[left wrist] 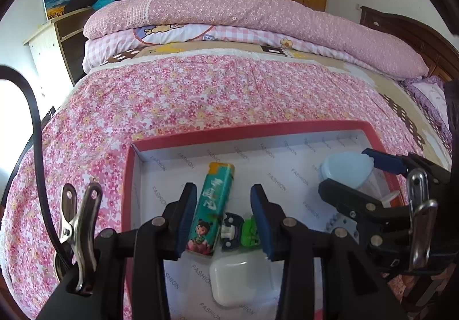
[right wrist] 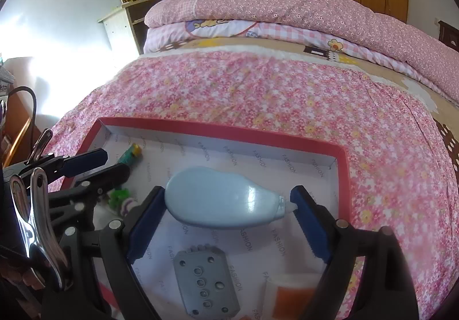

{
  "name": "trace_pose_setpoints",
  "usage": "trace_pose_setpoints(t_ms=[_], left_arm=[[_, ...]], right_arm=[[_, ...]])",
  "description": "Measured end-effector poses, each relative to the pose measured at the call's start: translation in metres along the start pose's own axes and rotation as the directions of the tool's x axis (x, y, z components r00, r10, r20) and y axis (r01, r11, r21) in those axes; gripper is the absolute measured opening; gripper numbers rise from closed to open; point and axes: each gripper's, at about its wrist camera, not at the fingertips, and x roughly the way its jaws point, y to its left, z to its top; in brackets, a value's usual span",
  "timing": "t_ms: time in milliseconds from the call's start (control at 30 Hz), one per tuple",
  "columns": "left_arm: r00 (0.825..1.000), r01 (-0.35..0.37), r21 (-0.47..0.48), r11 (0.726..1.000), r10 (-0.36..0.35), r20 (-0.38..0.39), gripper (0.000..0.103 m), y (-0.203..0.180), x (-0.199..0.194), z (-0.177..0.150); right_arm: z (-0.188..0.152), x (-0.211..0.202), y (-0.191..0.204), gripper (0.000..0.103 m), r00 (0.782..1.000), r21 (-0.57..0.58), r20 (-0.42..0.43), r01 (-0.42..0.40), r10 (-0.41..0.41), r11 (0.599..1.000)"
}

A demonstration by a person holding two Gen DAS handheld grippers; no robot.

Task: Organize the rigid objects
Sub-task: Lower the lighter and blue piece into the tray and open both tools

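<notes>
A red box [left wrist: 243, 130] with a white printed lining lies on the bed. My left gripper [left wrist: 222, 186] is down inside it, jaws apart around a green lighter [left wrist: 212, 199]. The lighter leans on the left pad and is clear of the right one. My right gripper [right wrist: 229, 190] is shut on a light blue teardrop-shaped case [right wrist: 218, 199], its pads against the case's wide end and narrow tip, just above the lining. In the left wrist view the same case [left wrist: 344, 168] sits in the right gripper [left wrist: 345, 169].
In the box [right wrist: 218, 129] are a white earbud case [left wrist: 241, 282], a small green toy [left wrist: 249, 231], a dark toy [left wrist: 231, 229], a grey plate with holes [right wrist: 205, 282] and an orange-and-white item [right wrist: 295, 288]. Floral bedspread surrounds the box; a folded quilt [left wrist: 258, 13] lies behind.
</notes>
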Motion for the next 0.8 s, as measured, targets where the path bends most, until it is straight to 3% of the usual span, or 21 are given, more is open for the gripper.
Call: trace_pose_setpoints(t_ms=[400,800], left_arm=[[1.0,0.002,-0.009,1.0,-0.002,0.016,0.041,0.002,-0.023,-0.008],[0.999,0.021,-0.006,1.0,-0.021,0.034,0.041,-0.006,-0.059,-0.031]], right_arm=[[0.002,-0.027,0.007,0.089,0.998,-0.001,0.047,-0.037,0.037,0.999],[-0.018,-0.071,0.019,0.089,0.995,-0.003,0.075,-0.066,0.066,0.998]])
